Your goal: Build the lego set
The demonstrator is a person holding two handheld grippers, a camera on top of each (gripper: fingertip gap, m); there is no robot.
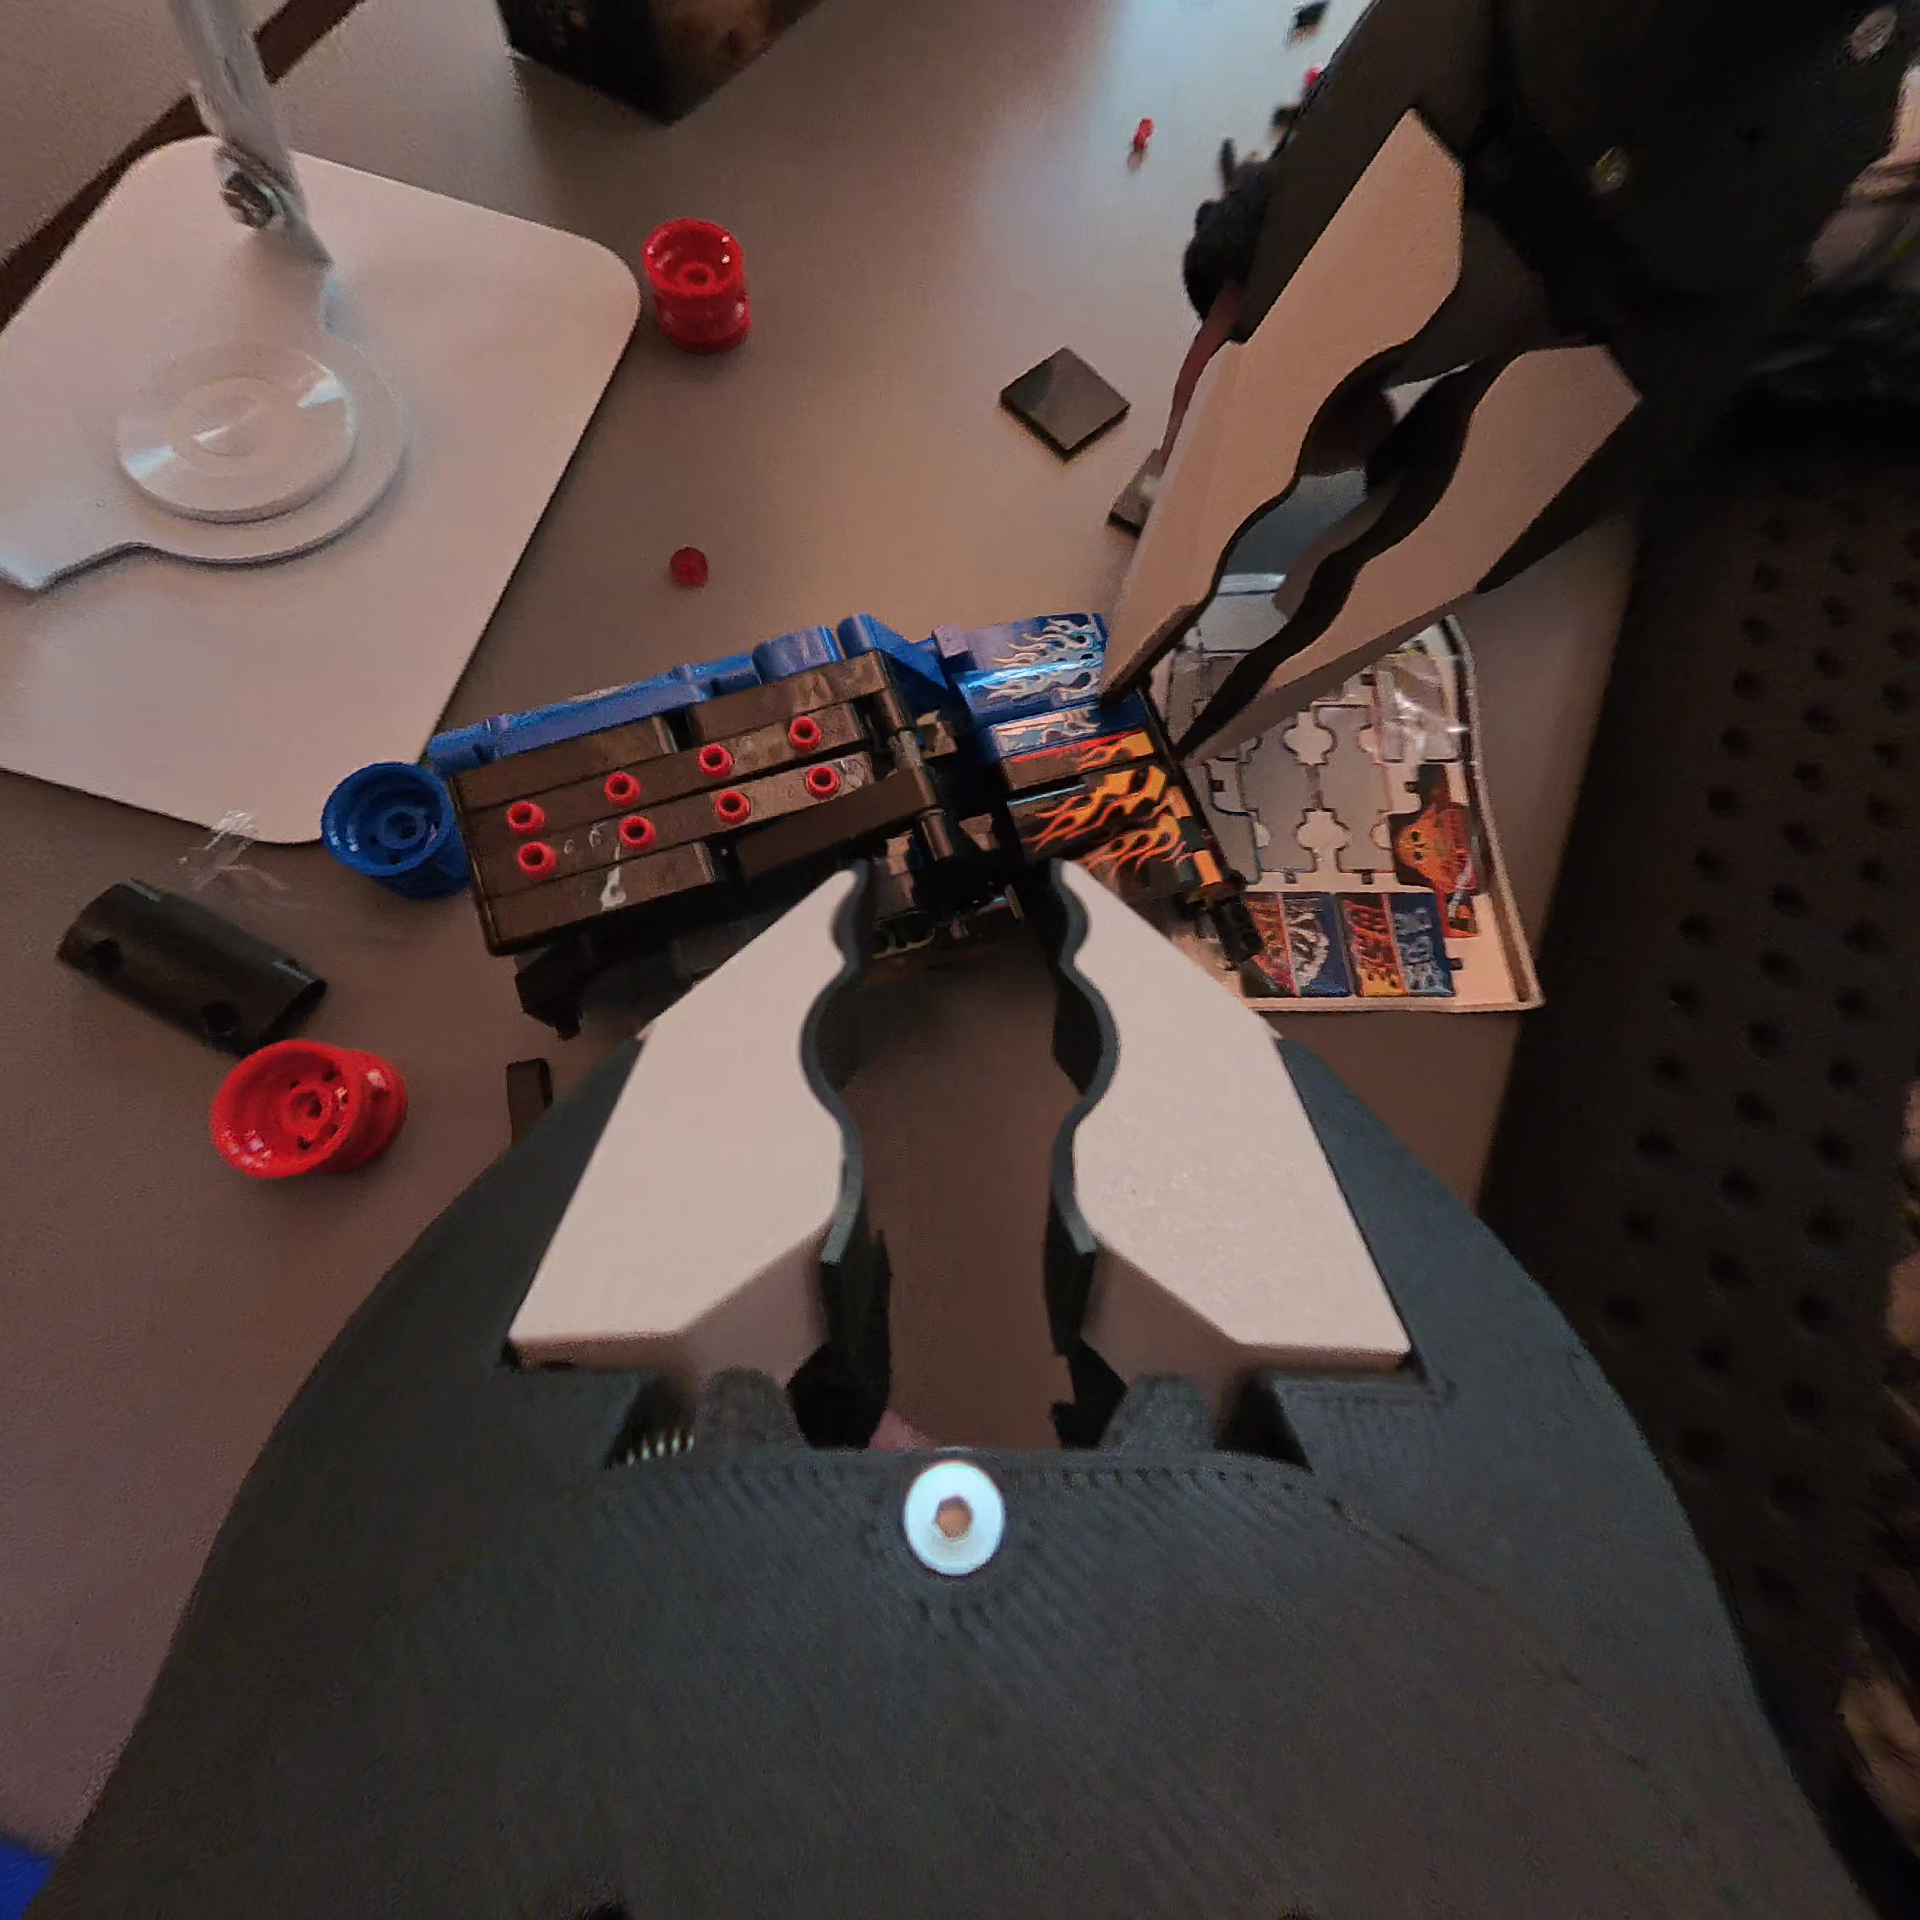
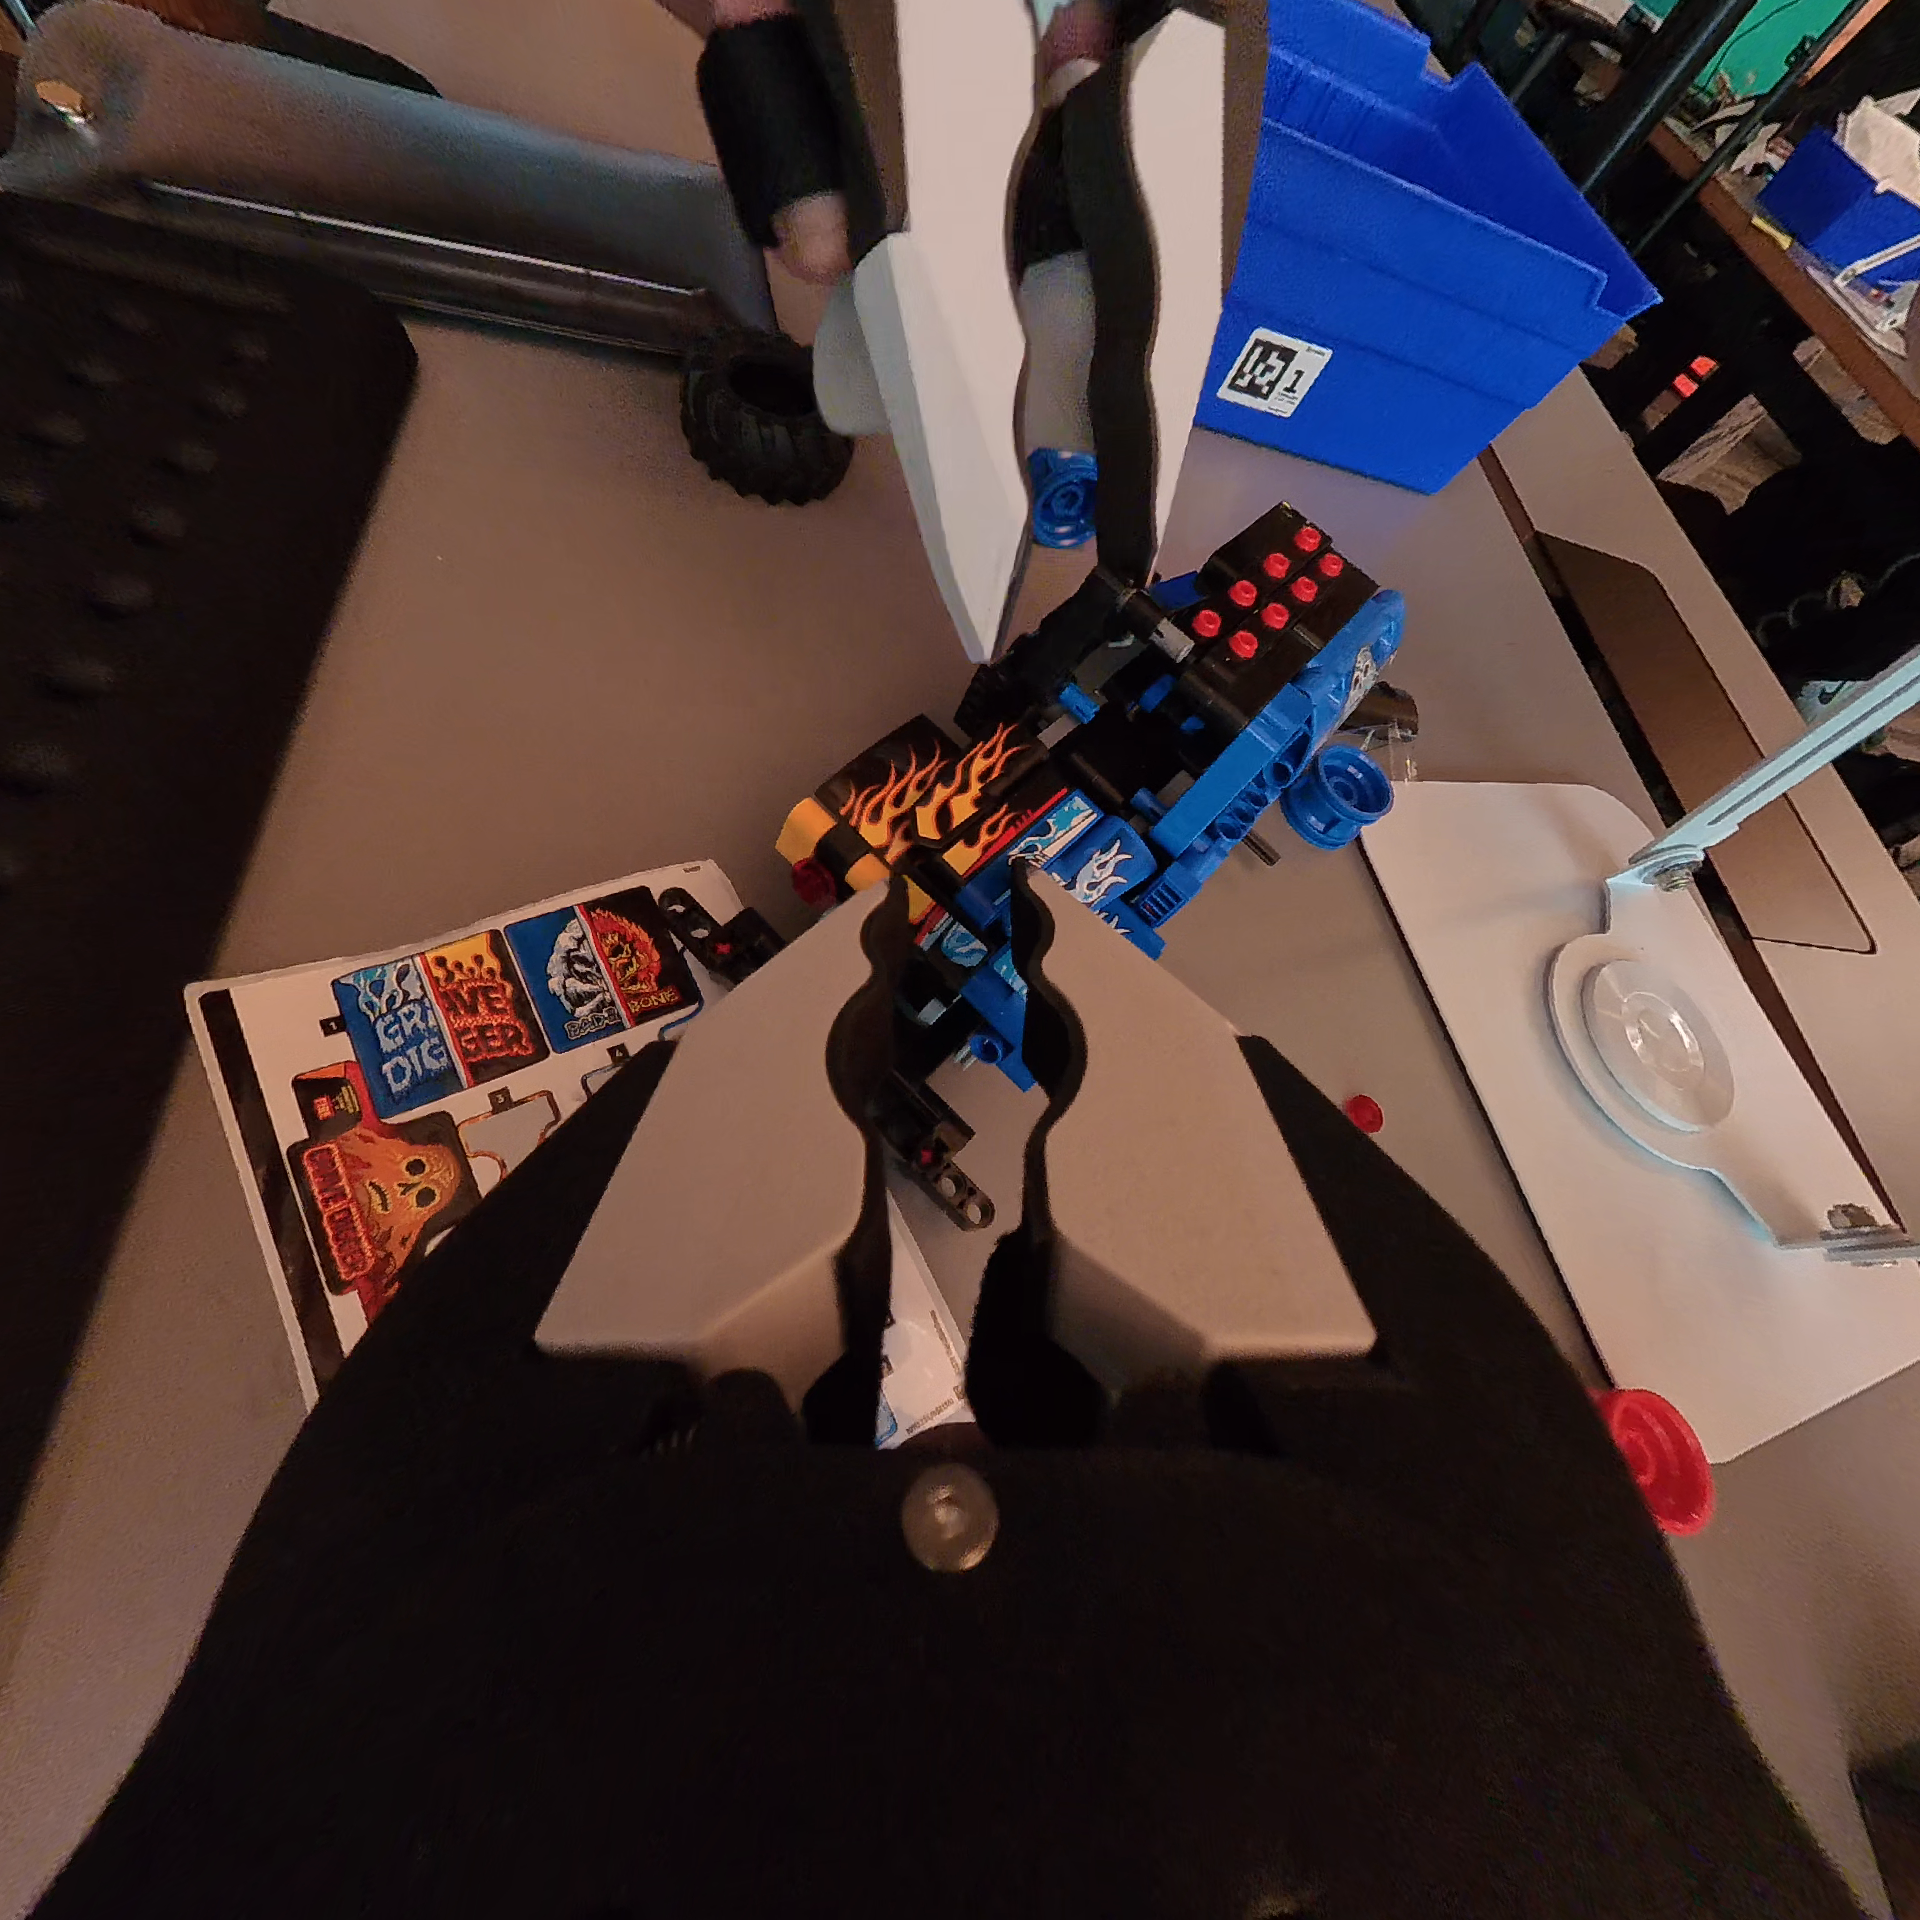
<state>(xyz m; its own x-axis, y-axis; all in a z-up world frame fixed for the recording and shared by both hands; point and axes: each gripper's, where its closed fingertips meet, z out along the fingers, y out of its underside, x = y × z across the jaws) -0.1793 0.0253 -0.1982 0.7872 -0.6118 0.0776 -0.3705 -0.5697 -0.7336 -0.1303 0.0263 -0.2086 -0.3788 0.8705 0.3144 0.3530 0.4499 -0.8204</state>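
Note:
A partly built lego truck (image 1: 727, 790) lies on its side on the grey table. It has a blue body, black beams with red pins, and flame-stickered panels at the front; it also shows in the right wrist view (image 2: 1091, 769). A blue wheel hub (image 1: 390, 826) sits on its rear end. My left gripper (image 1: 956, 883) closes around the black middle of the truck. My right gripper (image 2: 956, 881) is shut on the blue flame-stickered front end, and in the left wrist view it (image 1: 1148, 717) comes in from the upper right.
Two loose red wheel hubs (image 1: 694, 283) (image 1: 307, 1110), a black curved panel (image 1: 187, 961), a black tile (image 1: 1064, 398) and a red stud (image 1: 688, 566) lie around. A sticker sheet (image 2: 447, 1039), a black tire (image 2: 764, 421), a blue bin (image 2: 1403, 270) and a white stand base (image 2: 1558, 1039) border the work spot. One gripper's finger ends stand about 6 cm off the other's. From the left gripper's tips to the blue wheel hub (image 1: 390, 826) is close to 15 cm. Seen from the right wrist view (image 2: 1348, 783) as well.

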